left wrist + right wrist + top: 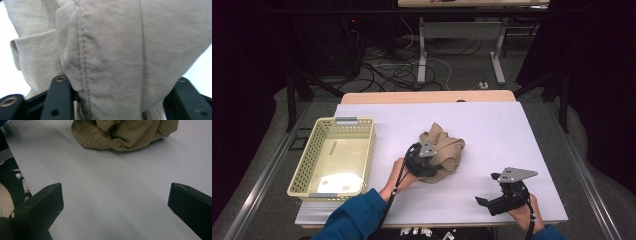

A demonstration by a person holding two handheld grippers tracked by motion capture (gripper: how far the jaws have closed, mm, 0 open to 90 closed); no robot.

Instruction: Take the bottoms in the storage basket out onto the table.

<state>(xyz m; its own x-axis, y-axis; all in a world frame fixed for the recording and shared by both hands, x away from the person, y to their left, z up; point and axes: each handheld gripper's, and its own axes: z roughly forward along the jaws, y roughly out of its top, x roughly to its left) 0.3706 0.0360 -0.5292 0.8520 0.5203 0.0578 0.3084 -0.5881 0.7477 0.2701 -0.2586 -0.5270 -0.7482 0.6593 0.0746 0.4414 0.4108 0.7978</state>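
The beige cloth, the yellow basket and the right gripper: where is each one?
beige cloth [447, 150]: high view, crumpled middle.
yellow basket [364, 155]: high view, right wall.
right gripper [489, 190]: high view, between its fingertips.

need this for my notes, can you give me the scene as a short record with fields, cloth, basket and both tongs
cloth: crumpled beige garment on the white table, mid-table
basket: pale yellow basket, left of the cloth, nothing visible inside
left tongs: left tongs at the near-left edge of the cloth, jaws apart with fabric bunched between them
right tongs: right tongs near the table's front right, jaws open, nothing between them, apart from the cloth
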